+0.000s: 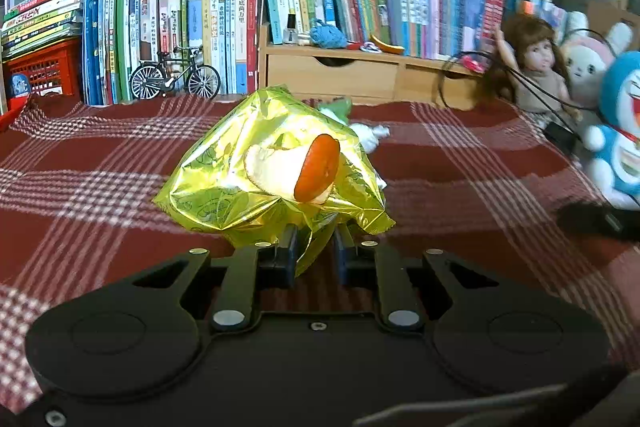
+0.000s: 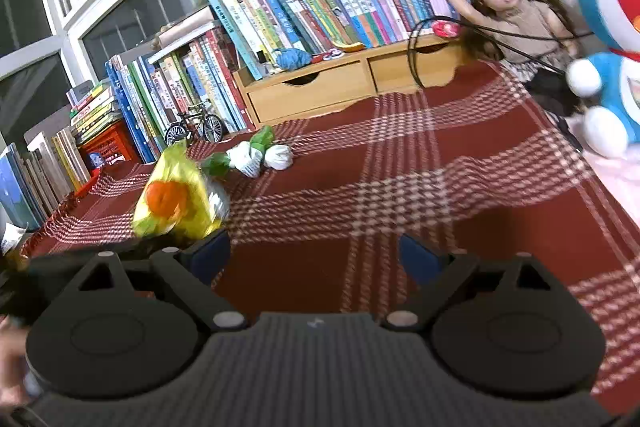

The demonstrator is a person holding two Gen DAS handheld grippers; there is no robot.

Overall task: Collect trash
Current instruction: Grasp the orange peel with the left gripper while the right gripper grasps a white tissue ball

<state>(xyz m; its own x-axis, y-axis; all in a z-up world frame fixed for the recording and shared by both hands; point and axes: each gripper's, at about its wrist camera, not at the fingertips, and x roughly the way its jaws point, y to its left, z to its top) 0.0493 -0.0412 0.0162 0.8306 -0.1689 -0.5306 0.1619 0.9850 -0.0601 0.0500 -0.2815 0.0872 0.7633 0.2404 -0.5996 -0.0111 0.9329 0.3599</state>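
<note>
A crinkled yellow-green plastic bag (image 1: 240, 179) with a piece of orange peel (image 1: 318, 169) against it fills the middle of the left wrist view. My left gripper (image 1: 316, 253) is shut on the bag's lower tail, which is pinched between the blue pads. From the right wrist camera, the same bag (image 2: 188, 199) and peel (image 2: 166, 201) show at the left, above the plaid cloth. My right gripper (image 2: 316, 255) stands open over bare cloth with nothing between its fingers. Crumpled white and green wrappers (image 2: 256, 155) lie on the cloth behind the bag, partly hidden (image 1: 372, 135) in the left wrist view.
A red plaid cloth (image 2: 400, 187) covers the table. Rows of books (image 1: 180, 27), a wooden drawer unit (image 1: 332, 75) and a small model bicycle (image 1: 174, 77) line the back. A doll (image 2: 504, 15), plush toys (image 2: 612, 27) and a black cable (image 2: 416, 59) crowd the right side.
</note>
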